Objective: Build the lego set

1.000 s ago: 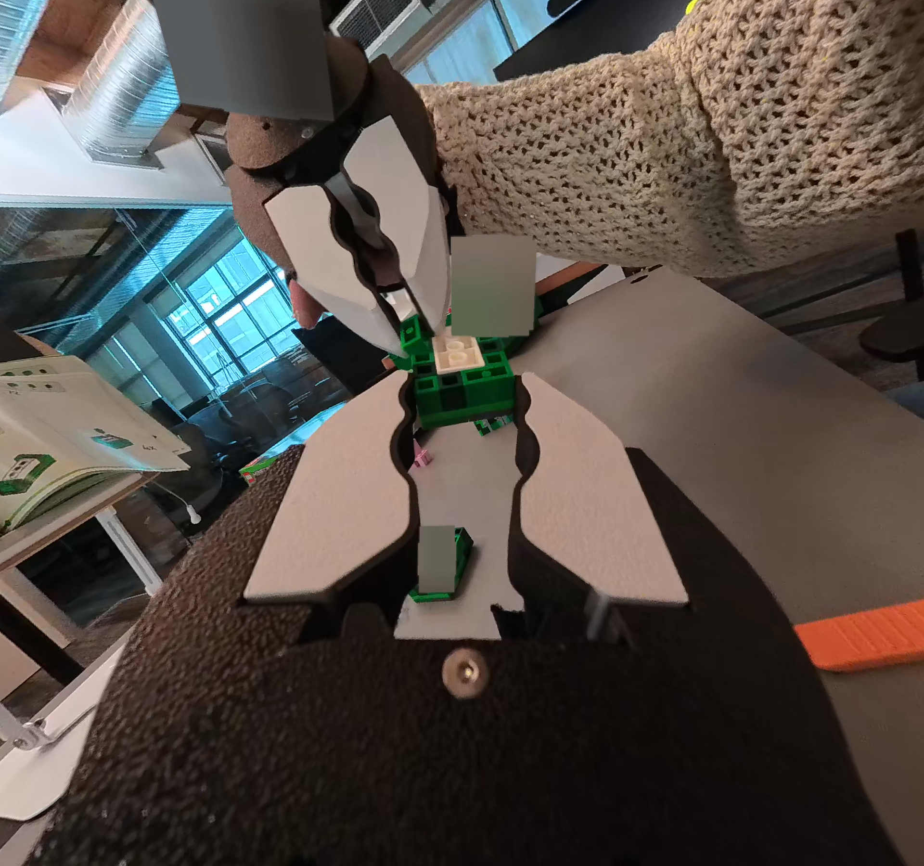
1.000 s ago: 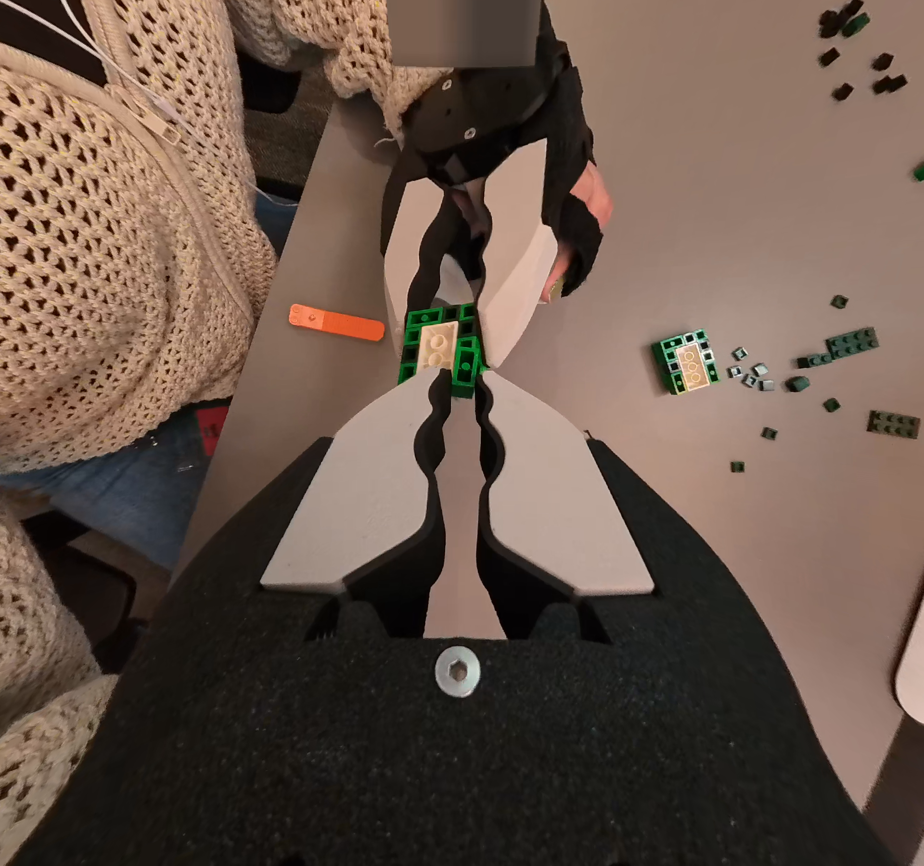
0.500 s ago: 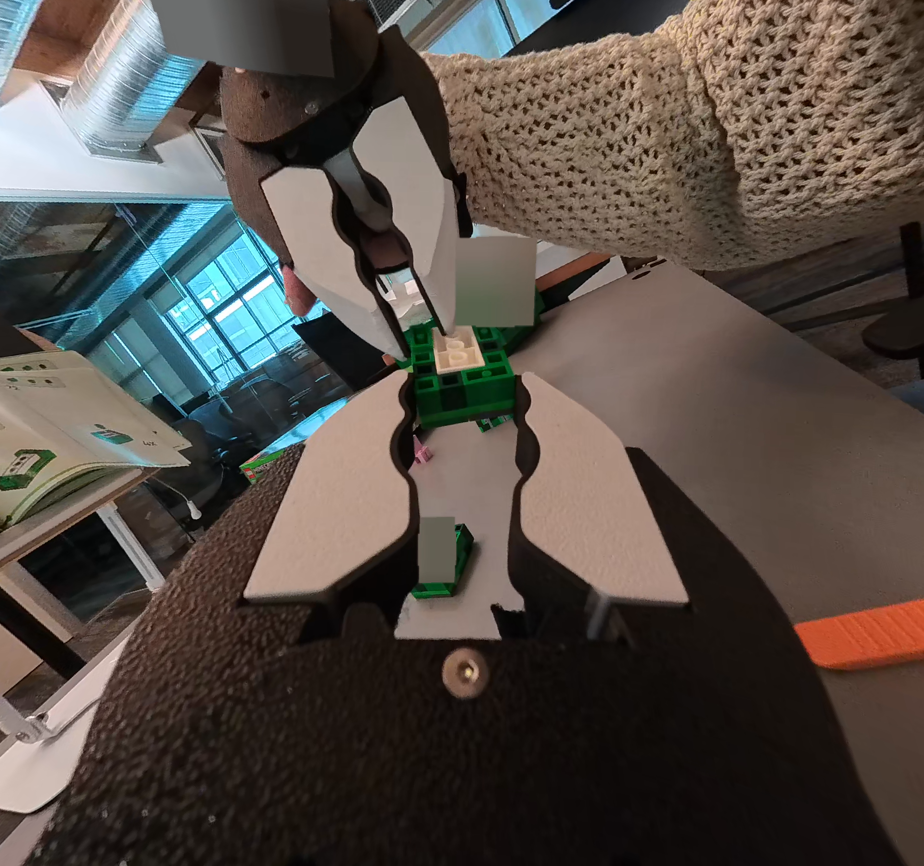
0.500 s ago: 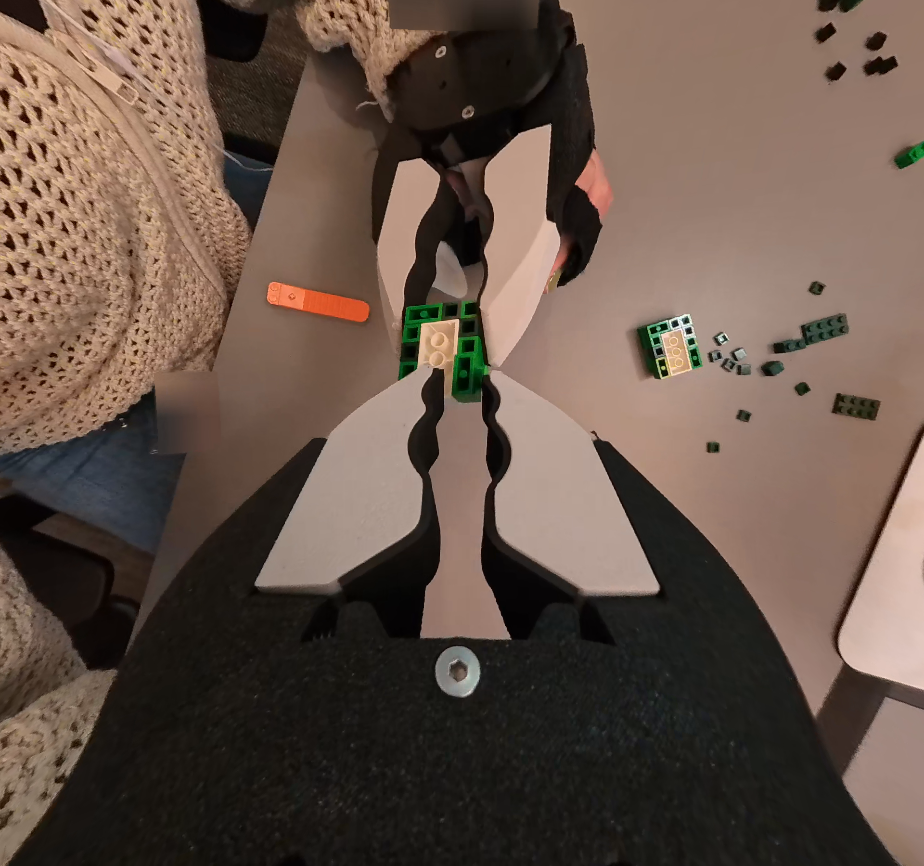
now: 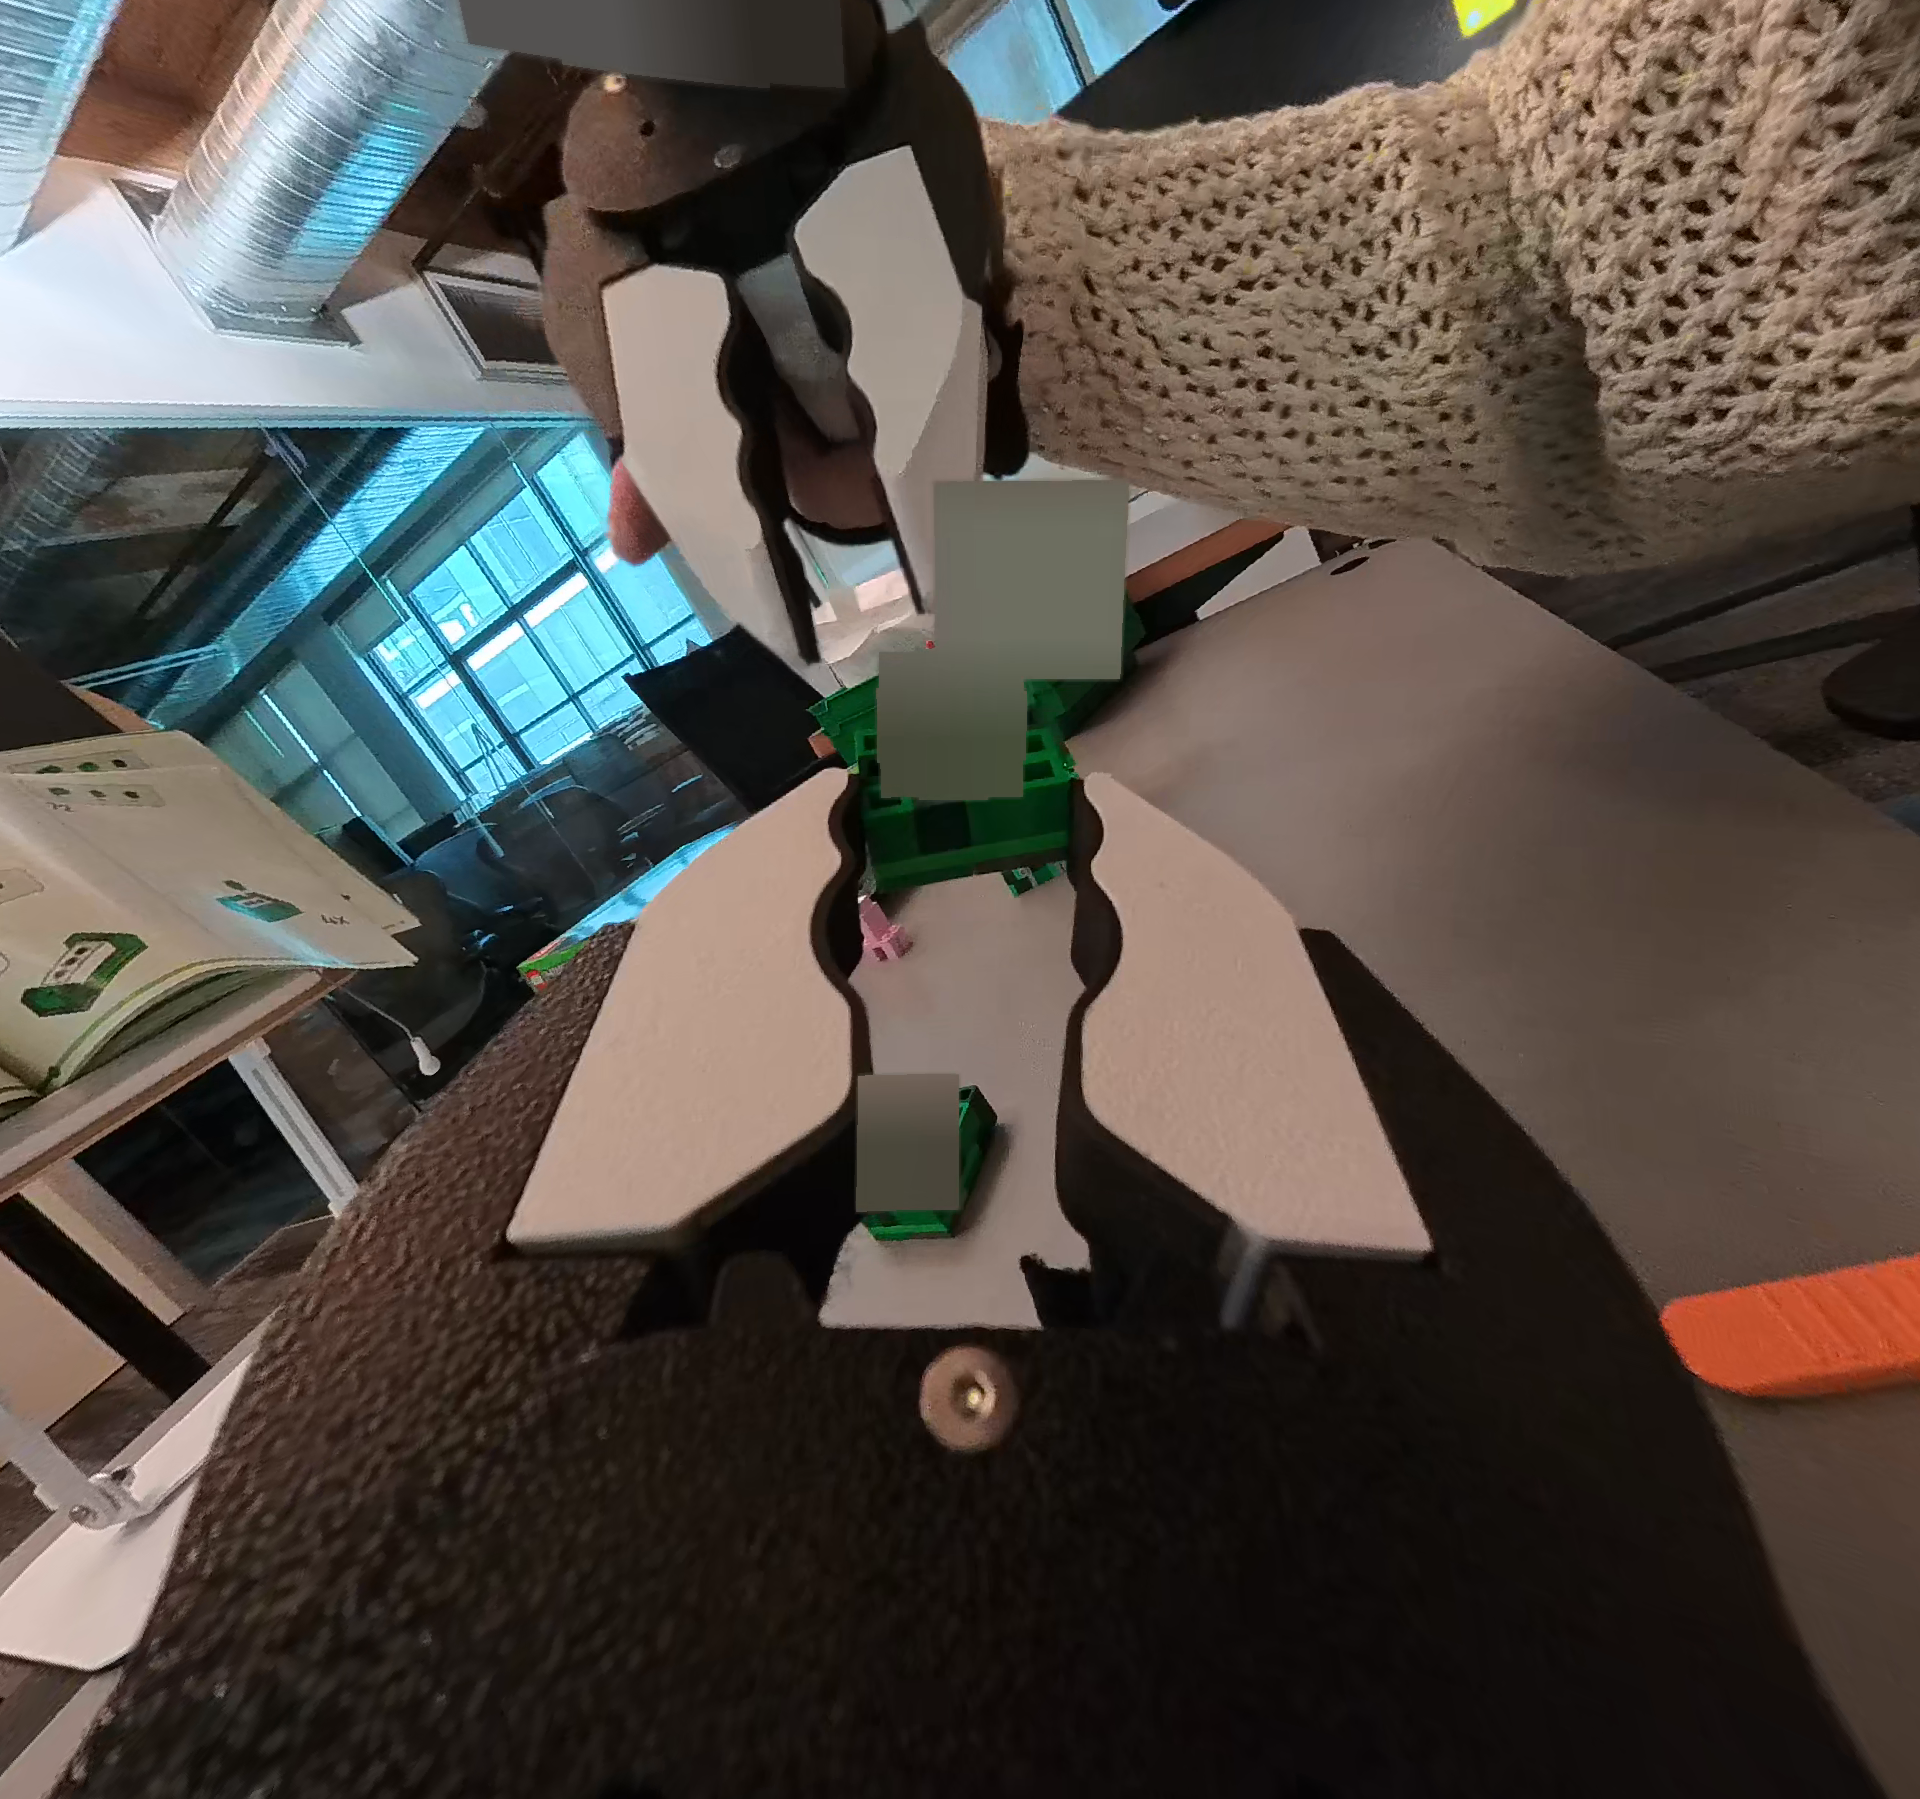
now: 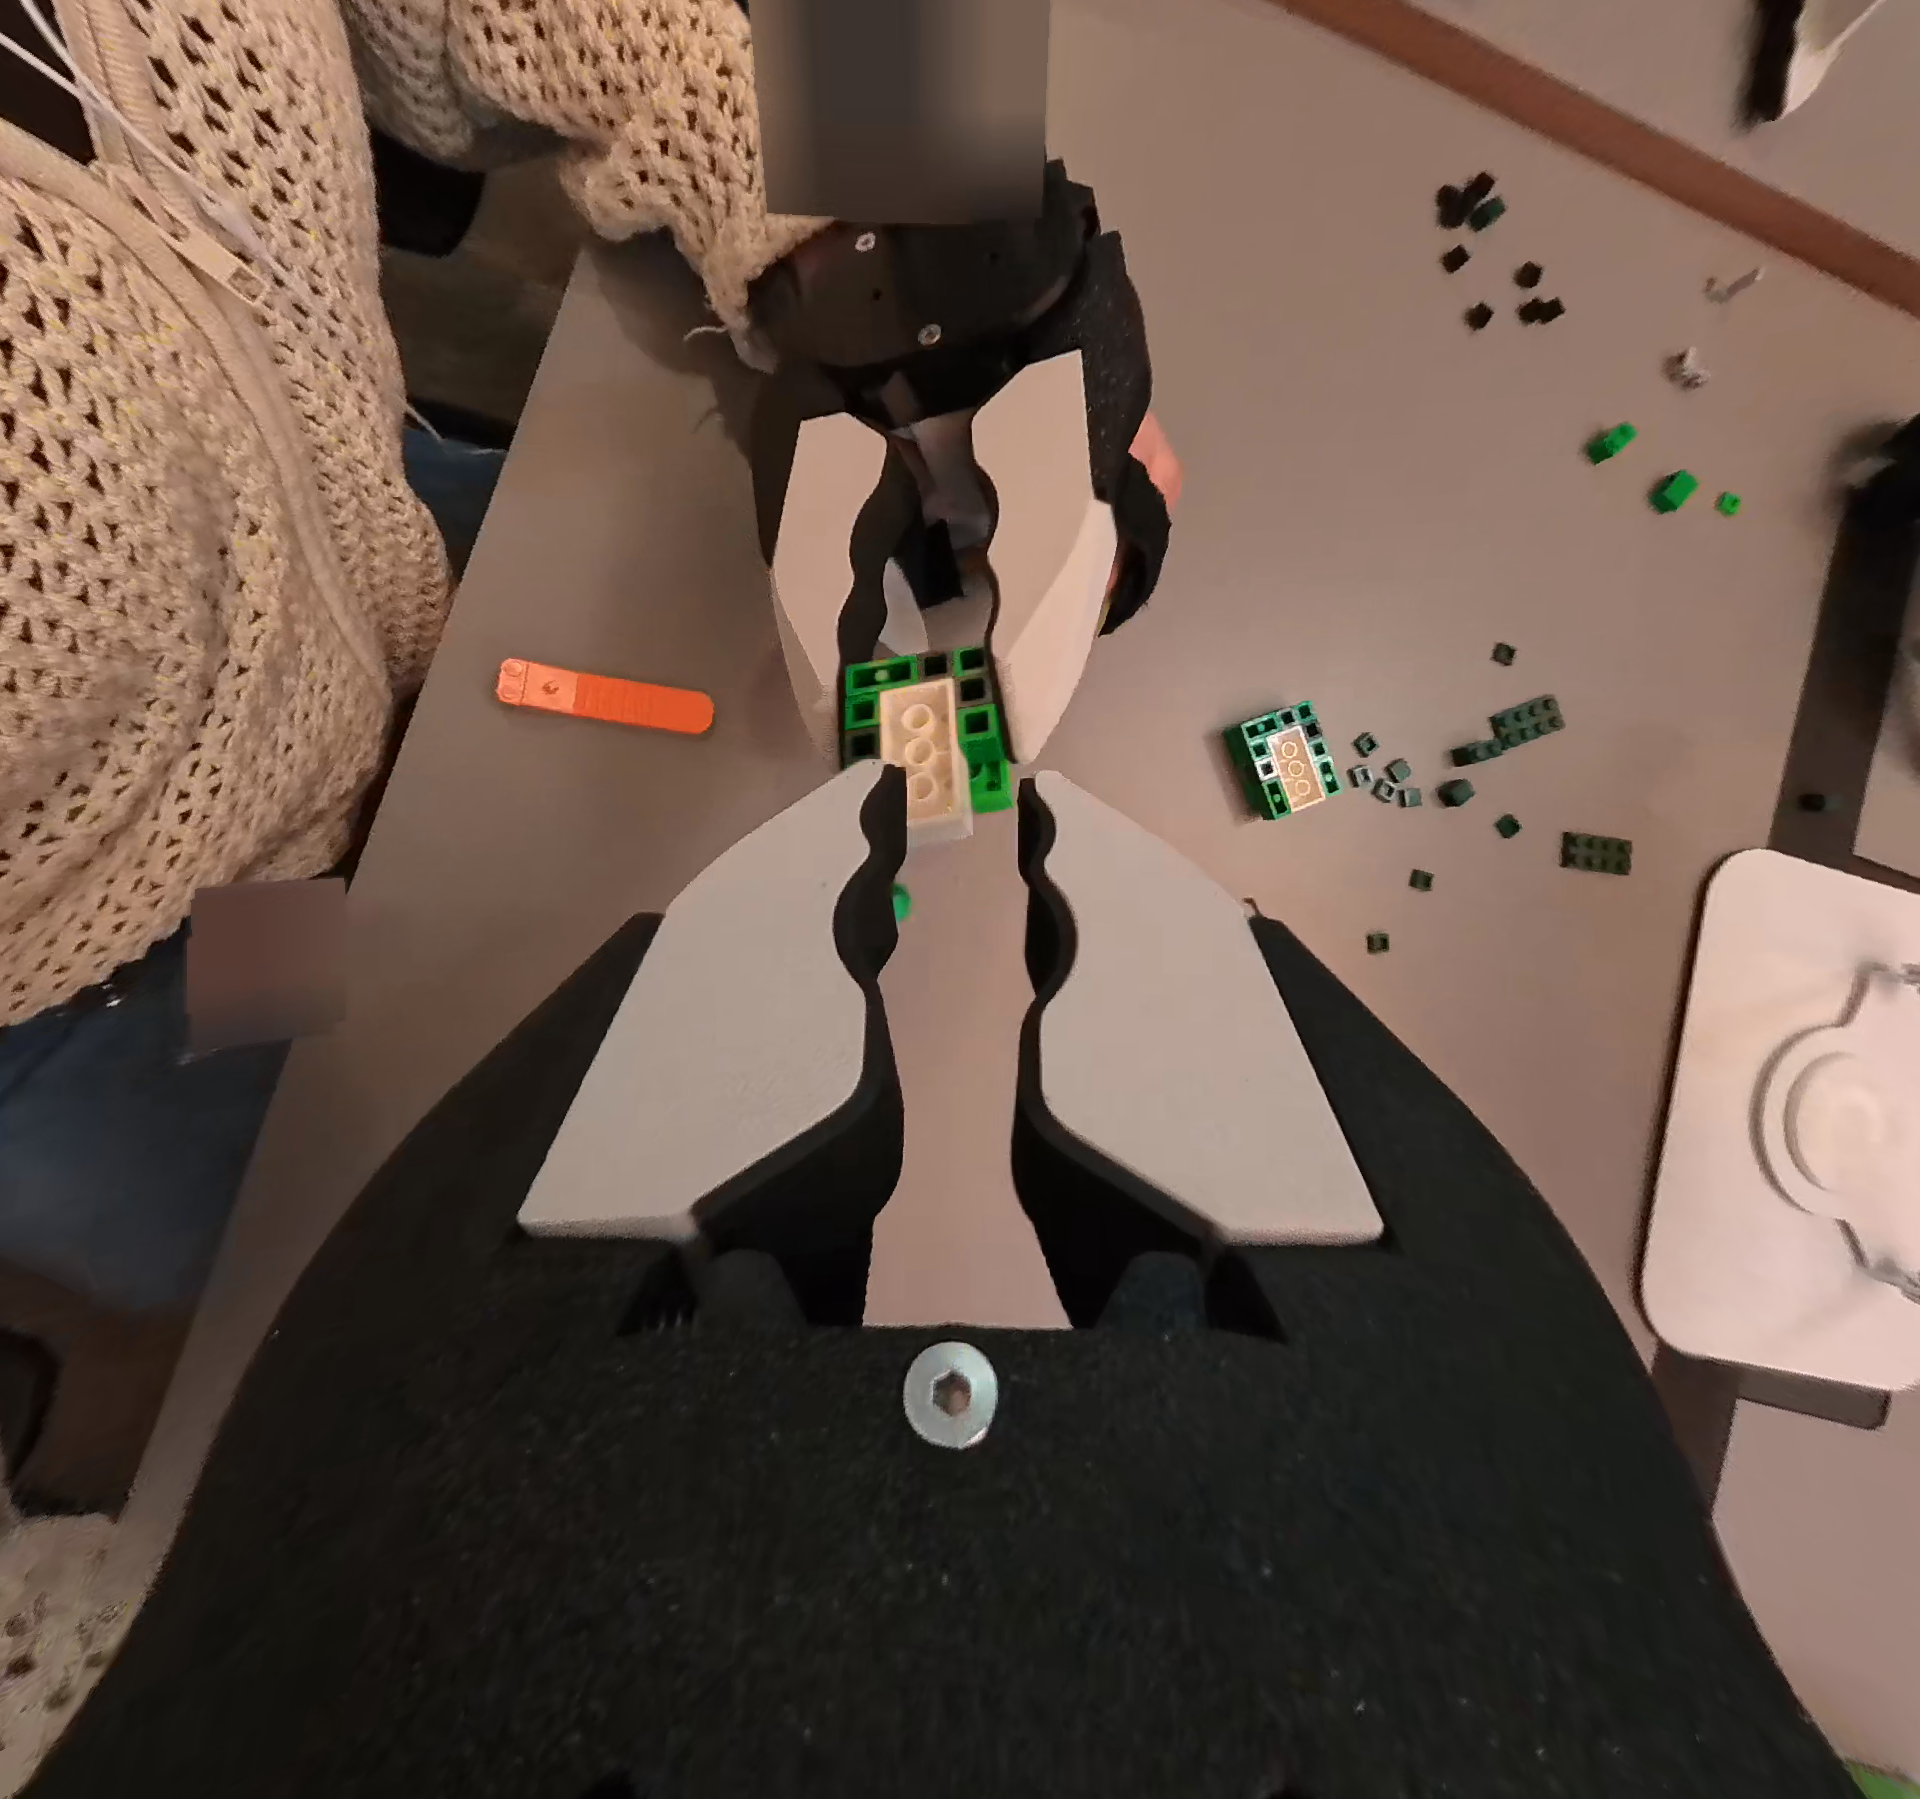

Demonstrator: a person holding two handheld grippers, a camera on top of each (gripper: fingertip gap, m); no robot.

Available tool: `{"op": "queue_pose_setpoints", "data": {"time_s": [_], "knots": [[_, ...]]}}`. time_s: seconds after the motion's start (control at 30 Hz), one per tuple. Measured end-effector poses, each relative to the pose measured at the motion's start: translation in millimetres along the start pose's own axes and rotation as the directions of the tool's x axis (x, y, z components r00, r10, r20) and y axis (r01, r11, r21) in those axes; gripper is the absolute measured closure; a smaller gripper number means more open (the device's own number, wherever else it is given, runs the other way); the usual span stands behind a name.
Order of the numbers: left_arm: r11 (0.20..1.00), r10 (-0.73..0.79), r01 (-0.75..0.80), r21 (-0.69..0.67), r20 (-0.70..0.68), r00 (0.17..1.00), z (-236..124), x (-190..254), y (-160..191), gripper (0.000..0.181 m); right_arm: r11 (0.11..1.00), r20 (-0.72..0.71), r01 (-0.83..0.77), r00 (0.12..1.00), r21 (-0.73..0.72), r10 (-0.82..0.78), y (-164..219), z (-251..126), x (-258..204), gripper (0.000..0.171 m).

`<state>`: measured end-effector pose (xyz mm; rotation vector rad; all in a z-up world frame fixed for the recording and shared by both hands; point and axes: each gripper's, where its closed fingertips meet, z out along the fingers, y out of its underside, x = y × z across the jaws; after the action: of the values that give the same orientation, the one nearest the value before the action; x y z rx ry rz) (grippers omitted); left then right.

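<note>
The left hand-held gripper [image 5: 961,793] pinches the green lego block [image 5: 971,830] between its 2 fingertips, holding it by its sides just above the grey surface [image 5: 1455,866]. In the right wrist view the same block [image 6: 925,726] sits clamped at the tips of the left hand-held gripper [image 6: 920,700], with a white 3-stud brick [image 6: 925,752] lying along its top and overhanging the near edge. The right hand-held gripper [image 6: 951,793] is spread, its fingertips on either side of the white brick's near end; whether the left tip touches it cannot be told. From the left wrist view the right hand-held gripper [image 5: 862,622] hangs just above the block, its tips apart. An orange brick separator [image 6: 603,700] lies on the surface left of the block. A second green block with a white brick [image 6: 1283,760] sits well to the right, among scattered dark green pieces [image 6: 1522,721]. An open instruction booklet [image 5: 156,908] rests on another table.
</note>
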<state>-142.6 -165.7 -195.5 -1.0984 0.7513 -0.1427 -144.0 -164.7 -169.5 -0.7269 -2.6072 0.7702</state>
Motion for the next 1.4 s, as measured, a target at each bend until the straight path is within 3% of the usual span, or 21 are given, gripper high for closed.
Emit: {"op": "queue_pose_setpoints", "data": {"time_s": [0.1, 0.2, 0.37, 0.47, 0.53, 0.6, 0.63, 0.67, 0.73, 0.8, 0.87, 1.03, 1.3, 1.4], "knots": [[1.0, 0.009, -0.009, -0.026, 0.036, 0.999, -1, -6, 4, 0.145, 0.999, -0.072, -0.008, 0.997, 0.031, 0.01, 4, -5, 1, 0.148], [0.994, 0.042, -0.033, -0.1, 0.091, 0.995, -1, -15, 16, 0.145, 0.986, -0.164, -0.096, 0.979, 0.133, 0.118, 13, -10, 5, 0.145], [0.982, 0.079, -0.061, -0.18, 0.094, 0.992, 2, -15, 30, 0.145, 0.947, -0.336, -0.242, 0.892, 0.212, 0.303, 68, 6, -8, 0.144], [0.981, 0.06, -0.043, -0.189, 0.083, 0.995, 3, -12, 32, 0.145, 0.865, -0.426, -0.291, 0.778, 0.408, 0.462, 86, 11, -17, 0.148], [0.981, 0.04, -0.024, -0.194, 0.083, 0.996, 3, -13, 34, 0.145, 0.785, -0.523, -0.249, 0.627, 0.568, 0.578, 100, 1, -16, 0.149], [0.981, 0.022, -0.005, -0.196, 0.088, 0.996, 2, -15, 36, 0.145, 0.657, -0.511, -0.197, 0.485, 0.727, 0.71, 111, -9, -19, 0.155], [0.981, 0.015, 0.003, -0.196, 0.091, 0.996, 2, -15, 37, 0.145, 0.614, -0.488, -0.181, 0.454, 0.768, 0.745, 114, -10, -22, 0.155], [0.98, 0.01, 0.009, -0.199, 0.092, 0.996, 2, -16, 38, 0.145, 0.599, -0.465, -0.193, 0.465, 0.777, 0.753, 113, -6, -28, 0.155], [0.979, 0.003, 0.014, -0.203, 0.088, 0.996, 1, -16, 39, 0.145, 0.644, -0.413, -0.256, 0.588, 0.721, 0.696, 105, 9, -48, 0.154], [0.979, -0.004, 0.019, -0.203, 0.075, 0.997, 2, -14, 40, 0.145, 0.709, -0.28, -0.351, 0.743, 0.612, 0.608, 96, 27, -82, 0.155], [0.978, -0.016, 0.027, -0.208, 0.055, 0.998, 3, -10, 41, 0.145, 0.75, -0.146, -0.429, 0.814, 0.503, 0.563, 94, 40, -116, 0.154], [0.974, -0.046, 0.05, -0.219, 0.025, 0.999, 4, -7, 45, 0.144, 0.858, -0.143, -0.444, 0.861, 0.257, 0.489, 113, 72, -157, 0.146], [0.969, -0.103, 0.104, -0.225, 0.015, 0.995, 1, -11, 48, 0.144, 0.868, -0.074, -0.441, 0.881, 0.23, 0.467, 107, 89, -162, 0.152], [0.968, -0.105, 0.105, -0.229, 0.015, 0.994, 0, -12, 50, 0.144, 0.866, -0.068, -0.445, 0.88, 0.23, 0.47, 107, 89, -160, 0.162]]}}
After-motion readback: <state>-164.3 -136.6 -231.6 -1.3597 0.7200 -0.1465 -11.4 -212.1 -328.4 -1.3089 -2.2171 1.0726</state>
